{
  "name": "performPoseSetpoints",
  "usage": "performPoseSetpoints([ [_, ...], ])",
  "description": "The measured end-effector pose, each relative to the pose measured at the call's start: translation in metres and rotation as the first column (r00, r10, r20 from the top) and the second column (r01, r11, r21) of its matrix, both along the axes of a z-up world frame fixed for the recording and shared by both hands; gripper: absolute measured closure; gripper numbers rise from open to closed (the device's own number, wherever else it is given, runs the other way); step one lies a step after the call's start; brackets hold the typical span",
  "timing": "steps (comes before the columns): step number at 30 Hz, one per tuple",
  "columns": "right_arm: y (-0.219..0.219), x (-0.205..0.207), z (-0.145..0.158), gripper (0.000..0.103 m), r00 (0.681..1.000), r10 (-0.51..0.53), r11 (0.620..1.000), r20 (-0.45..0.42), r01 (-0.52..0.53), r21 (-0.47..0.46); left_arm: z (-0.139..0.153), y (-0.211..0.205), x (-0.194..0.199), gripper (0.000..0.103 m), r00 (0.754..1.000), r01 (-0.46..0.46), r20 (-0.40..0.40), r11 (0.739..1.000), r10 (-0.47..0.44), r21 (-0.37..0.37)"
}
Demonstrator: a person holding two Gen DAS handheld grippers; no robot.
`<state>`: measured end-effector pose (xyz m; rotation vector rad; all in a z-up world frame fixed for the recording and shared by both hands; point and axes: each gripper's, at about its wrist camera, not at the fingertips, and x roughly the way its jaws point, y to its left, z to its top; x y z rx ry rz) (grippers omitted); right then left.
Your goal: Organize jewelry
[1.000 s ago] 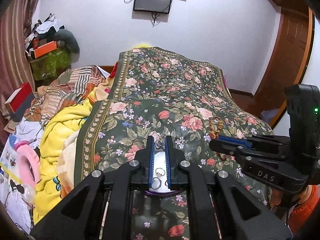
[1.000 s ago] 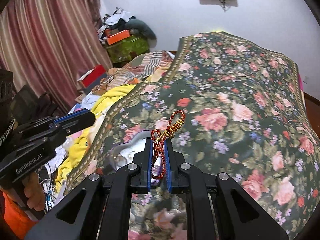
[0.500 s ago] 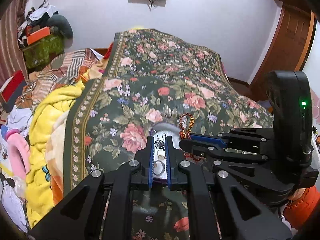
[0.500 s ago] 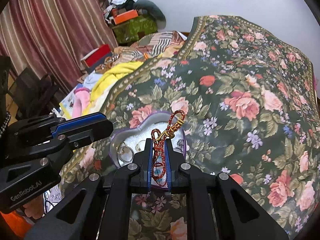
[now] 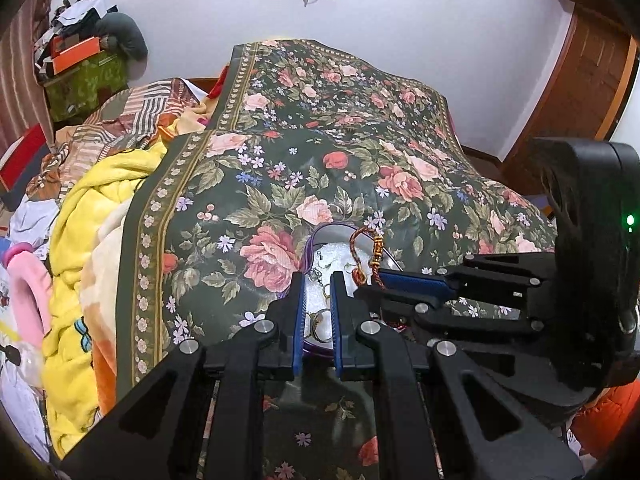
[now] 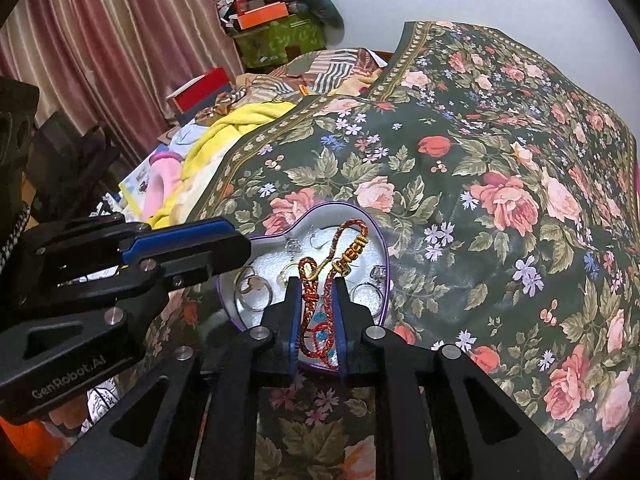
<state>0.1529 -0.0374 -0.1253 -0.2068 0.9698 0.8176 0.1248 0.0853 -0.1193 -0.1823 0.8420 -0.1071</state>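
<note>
Right gripper [image 6: 316, 300] pinching braided bracelet [image 6: 344, 248] directly over heart tin [image 6: 372, 220]; left gripper [image 5: 318, 292] alongside, pitched down, narrowly parted, empty.

Rings [image 6: 253, 288] lie in a tin [image 6: 378, 236] on the bedspread [image 6: 500, 168], bracelet [image 6: 352, 248] seemingly above.

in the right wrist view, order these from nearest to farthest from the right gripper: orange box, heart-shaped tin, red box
From the right gripper:
1. Heart-shaped tin, directly under and just ahead of the fingertips, on the floral bedspread.
2. Red box, up and left, by the curtain.
3. Orange box, farthest, top of the pile against the far wall.
</note>
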Motion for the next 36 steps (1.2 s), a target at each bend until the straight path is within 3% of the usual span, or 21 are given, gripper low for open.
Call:
performPoseSetpoints([
  [11, -0.01, -0.01, 0.028, 0.085, 0.998, -0.02, 0.999, 0.055, 0.018, 0.03, 0.025, 0.0, -0.015, 0.094, 0.999, -0.018, 0.05, 1.0, 0.016, 0.024],
  [20, -0.031, -0.035, 0.088, 0.085, 0.974, -0.083, 0.991, 0.21, 0.059, 0.119, 0.072, -0.012, -0.045, 0.094, 0.984, -0.042, 0.177, 0.997, 0.029, 0.071],
  [24, -0.043, -0.05, 0.118, 0.085, 0.953, -0.122, 0.98, 0.276, 0.072, 0.184, 0.1, -0.02, -0.064, 0.093, 0.962, -0.067, 0.271, 0.993, 0.038, 0.096],
  [31, -0.062, -0.081, 0.156, 0.085, 0.903, -0.187, 0.959, 0.387, 0.082, 0.272, 0.143, -0.033, -0.104, 0.082, 0.901, -0.113, 0.43, 0.987, 0.053, 0.116],
  [36, -0.075, -0.104, 0.174, 0.081, 0.865, -0.239, 0.94, 0.441, 0.094, 0.327, 0.164, -0.036, -0.132, 0.061, 0.849, -0.155, 0.523, 0.982, 0.076, 0.109],
])
